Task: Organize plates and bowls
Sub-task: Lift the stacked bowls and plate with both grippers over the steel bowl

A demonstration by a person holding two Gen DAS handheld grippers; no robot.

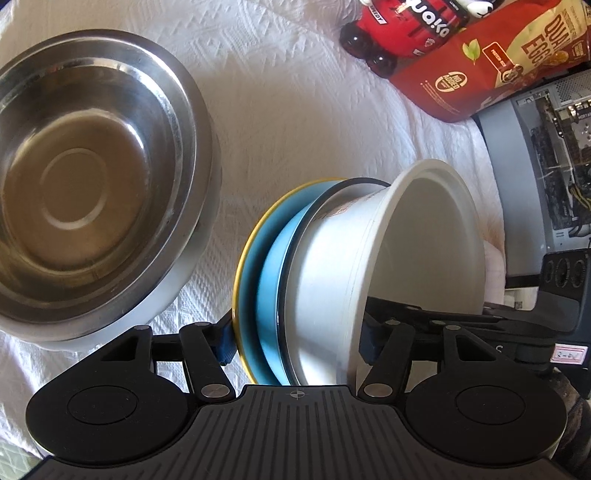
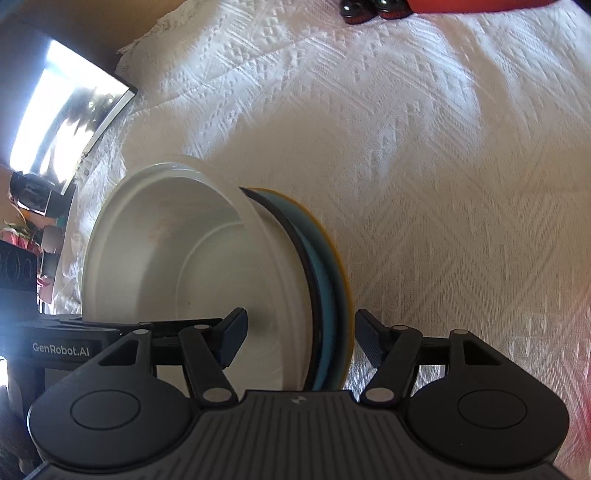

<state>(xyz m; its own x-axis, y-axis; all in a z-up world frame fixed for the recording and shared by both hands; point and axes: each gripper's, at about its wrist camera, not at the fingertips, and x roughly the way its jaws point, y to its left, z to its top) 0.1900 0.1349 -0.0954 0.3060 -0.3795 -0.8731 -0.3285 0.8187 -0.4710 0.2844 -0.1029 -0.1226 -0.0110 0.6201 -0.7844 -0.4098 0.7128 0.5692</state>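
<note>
- The left tongs (image 1: 297,345) are clamped on a stack of dishes turned on edge: one blue pad (image 1: 224,341) presses the yellow-rimmed back of the stack, the other (image 1: 369,343) sits inside the white bowl's mouth.
- The right tongs (image 2: 297,339) straddle the same stack from the opposite side. One pad (image 2: 233,338) lies inside the white bowl (image 2: 177,258); the other (image 2: 369,339) stands just beside the yellow rim, with a thin gap showing, so these tongs look open around the stack and not pressing it.
- The stack runs, from the left wrist view, from a light blue plate with a yellow rim (image 1: 245,266), through a second light blue dish with a dark rim (image 1: 277,280), to the deep white bowl (image 1: 424,236) nested in front, its opening facing sideways.
- The white bowl is plain, with a rolled lip and a faint ring in its base; a trace of printed pattern shows on its outer wall.
- The stack is held over a white woven cloth (image 1: 295,110) with a raised diamond pattern.
- To the stack's left in the left wrist view, well apart, stands a large stainless steel bowl (image 1: 92,184), upright, nested in another.
- At the far edge of the cloth lie a red snack bag (image 1: 480,70) and a red-labelled bottle (image 1: 399,33).
- A dark computer case (image 1: 546,177) stands off the cloth's edge.
</note>
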